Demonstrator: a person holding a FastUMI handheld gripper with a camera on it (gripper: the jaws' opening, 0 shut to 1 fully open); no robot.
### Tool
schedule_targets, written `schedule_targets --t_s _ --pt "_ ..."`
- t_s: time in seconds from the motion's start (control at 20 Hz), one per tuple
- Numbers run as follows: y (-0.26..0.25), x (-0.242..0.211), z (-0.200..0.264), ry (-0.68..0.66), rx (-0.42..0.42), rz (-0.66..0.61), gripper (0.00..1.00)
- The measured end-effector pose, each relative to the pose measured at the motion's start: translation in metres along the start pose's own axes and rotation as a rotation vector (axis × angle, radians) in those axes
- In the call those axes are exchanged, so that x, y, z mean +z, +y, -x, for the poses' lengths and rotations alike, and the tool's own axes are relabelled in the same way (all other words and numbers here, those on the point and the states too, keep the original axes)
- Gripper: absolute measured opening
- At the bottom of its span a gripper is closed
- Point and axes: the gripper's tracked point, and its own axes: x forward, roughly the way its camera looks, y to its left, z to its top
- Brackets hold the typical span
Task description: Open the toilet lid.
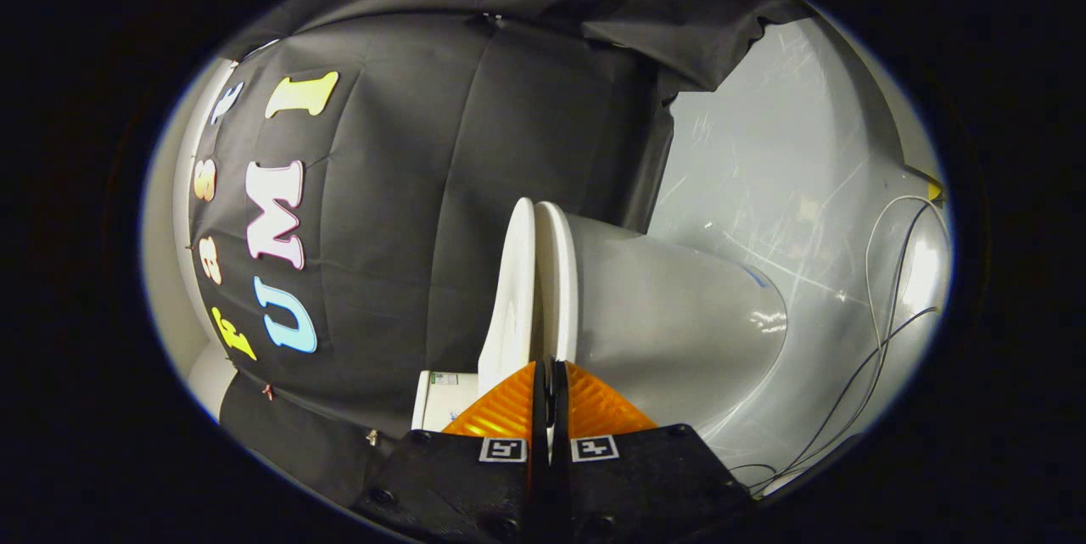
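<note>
Black cloth walls close the booth ahead of me, and a pale glossy floor runs off beyond the toilet, with thin cables (882, 332) trailing over it.

The view is rolled, so the toilet reads sideways. The toilet lid (509, 298) is the thin white slab just ahead of my fingertips, seen edge-on, its long axis running straight away from me. Beside it, with a narrow dark seam between, sits the seat (556, 281), and beyond that swells the grey-white bowl (679, 323). The lid appears parted only slightly from the seat, if at all, so I judge the opening barely begun.

My gripper (550, 378) points right at that seam. Its orange fingers (501, 412) stand nearly together, only a dark slit between them, and I cannot tell whether they pinch the lid's rim or merely rest against the gap; the contact is hidden behind the tips.

What the coming move turns on: the lid lies on the cloth-wall side of my fingers, the bowl on the other side. To open it I must carry the edge away from the bowl, toward the cloth, swinging about the hinge. A small white box (441, 400) sits by the cloth's lower hem, near the lid's near end.
</note>
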Motion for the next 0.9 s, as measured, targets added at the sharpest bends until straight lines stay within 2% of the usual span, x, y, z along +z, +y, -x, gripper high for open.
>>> schedule_targets --t_s 0.35,0.9 --pt "0.021 0.001 0.003 -0.005 0.011 0.01 0.05" --pt "0.077 -0.002 0.01 -0.023 0.035 0.118 0.05"
